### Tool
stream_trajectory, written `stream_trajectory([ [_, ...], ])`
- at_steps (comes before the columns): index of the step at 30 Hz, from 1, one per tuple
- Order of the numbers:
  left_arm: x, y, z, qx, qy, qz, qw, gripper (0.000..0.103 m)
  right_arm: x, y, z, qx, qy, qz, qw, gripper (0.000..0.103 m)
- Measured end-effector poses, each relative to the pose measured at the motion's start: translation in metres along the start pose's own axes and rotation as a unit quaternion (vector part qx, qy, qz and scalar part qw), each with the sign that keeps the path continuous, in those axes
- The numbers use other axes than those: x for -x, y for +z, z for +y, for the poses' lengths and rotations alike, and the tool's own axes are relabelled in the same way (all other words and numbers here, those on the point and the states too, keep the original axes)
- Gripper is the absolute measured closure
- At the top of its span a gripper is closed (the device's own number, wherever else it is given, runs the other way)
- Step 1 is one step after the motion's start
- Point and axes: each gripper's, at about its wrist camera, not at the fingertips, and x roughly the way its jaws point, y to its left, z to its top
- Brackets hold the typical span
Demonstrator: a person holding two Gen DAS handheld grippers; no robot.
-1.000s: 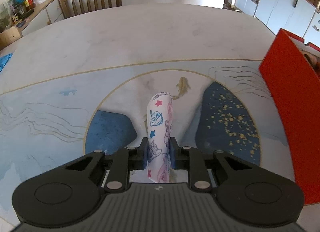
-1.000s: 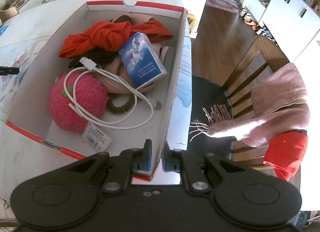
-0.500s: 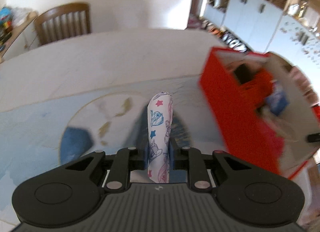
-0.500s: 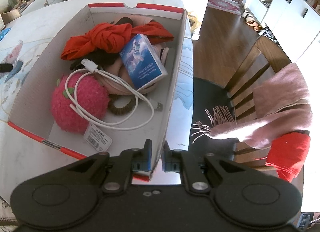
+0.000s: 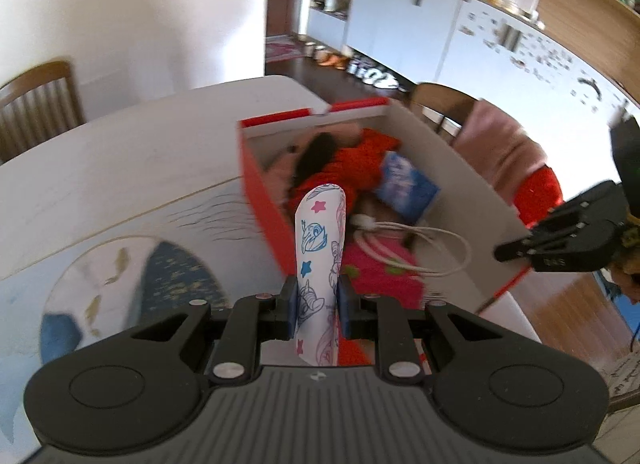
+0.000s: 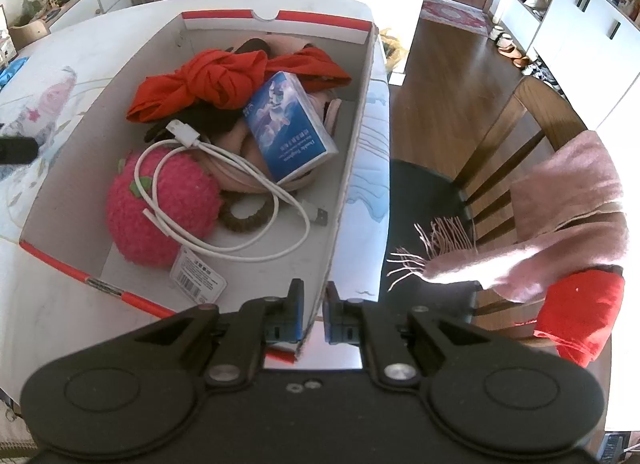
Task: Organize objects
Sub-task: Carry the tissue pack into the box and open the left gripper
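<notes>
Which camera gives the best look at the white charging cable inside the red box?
The right wrist view. It looks down into the red box, so the white charging cable shows sharply, looping over the pink plush with both plugs visible. The left wrist view shows only a blurred stretch of it, partly behind the patterned item held in the left gripper.

Left gripper clamped, angled down — right gripper pinched tight.
</notes>
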Motion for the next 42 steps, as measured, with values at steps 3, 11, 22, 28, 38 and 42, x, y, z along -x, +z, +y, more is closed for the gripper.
stream_trajectory([
  [3, -0.006, 0.004, -0.017, -0.017, -0.009, 0.003, 0.9998, 0.084, 0.000, 0.000, 0.000, 0.001, 0.001, -0.001, 1.000, 0.094],
  [11, -0.033, 0.025, -0.058, -0.062, -0.028, 0.012, 0.9976, 0.084, 0.000, 0.000, 0.000, 0.006, 0.003, -0.001, 1.000, 0.094],
  [22, -0.093, 0.049, -0.088, -0.143, -0.023, 0.078, 0.9864, 0.084, 0.000, 0.000, -0.002, 0.011, 0.006, -0.003, 1.000, 0.094],
  [28, -0.113, 0.048, -0.095, -0.166, -0.013, 0.106, 0.9804, 0.084, 0.000, 0.000, -0.001, 0.014, 0.007, -0.003, 1.000, 0.093],
  [38, -0.127, 0.046, -0.098, -0.167, -0.010, 0.122, 0.9783, 0.062, -0.001, 0.000, -0.003, 0.019, 0.014, -0.004, 1.000, 0.092],
  [42, -0.124, 0.042, -0.099, -0.169, -0.011, 0.114, 0.9789, 0.033, -0.001, 0.000, -0.005, 0.020, 0.020, -0.005, 1.000, 0.091],
])
